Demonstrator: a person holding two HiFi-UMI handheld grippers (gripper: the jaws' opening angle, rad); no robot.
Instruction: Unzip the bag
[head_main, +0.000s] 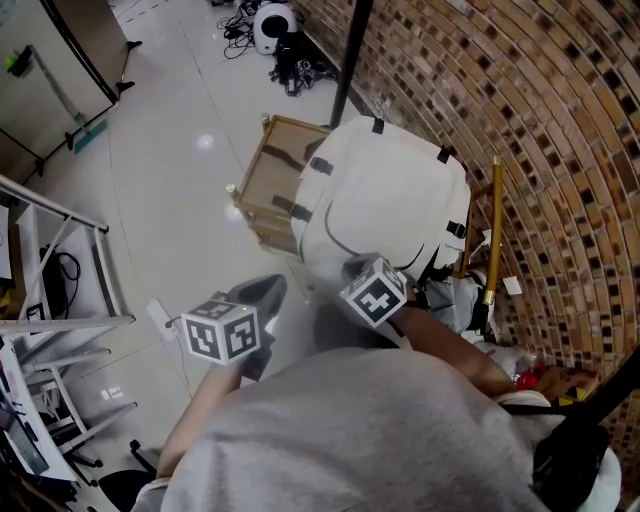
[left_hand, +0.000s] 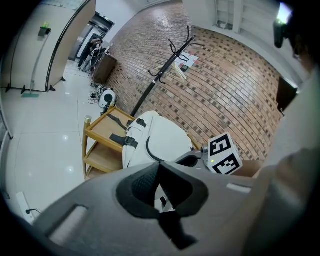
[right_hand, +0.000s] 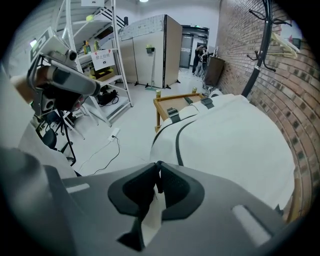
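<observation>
Head view: one white bag (head_main: 390, 190) lies on top of one wooden cart (head_main: 262, 175) that stands beside the brick wall (head_main: 540, 120). The bag covers the cart's wall-side edge and overhangs its near edge, and the cart's far-left corner is bare. Two grippers appear, each with one marker cube. The left gripper (head_main: 268, 290) is just off the cart's near edge, apart from the bag. The right gripper (head_main: 355, 268) meets the bag's near, overhanging rim. Only the pole of one black coat stand (head_main: 350, 55) shows here.

Left gripper view: its jaws are closed tip to tip with nothing clamped between them. This view alone shows the cart's lower shelf and the hooked top of the coat stand. The right gripper's cube (left_hand: 224, 154) sits against the bag.

Right gripper view: its jaws are clenched on a small dark tab, probably the zip pull (right_hand: 159, 184), though the tab is too small to be sure. One dark zip line (right_hand: 177, 140) curves across the bag ahead of the jaws. Only this view shows a metal shelving rack (right_hand: 112, 45).
</observation>
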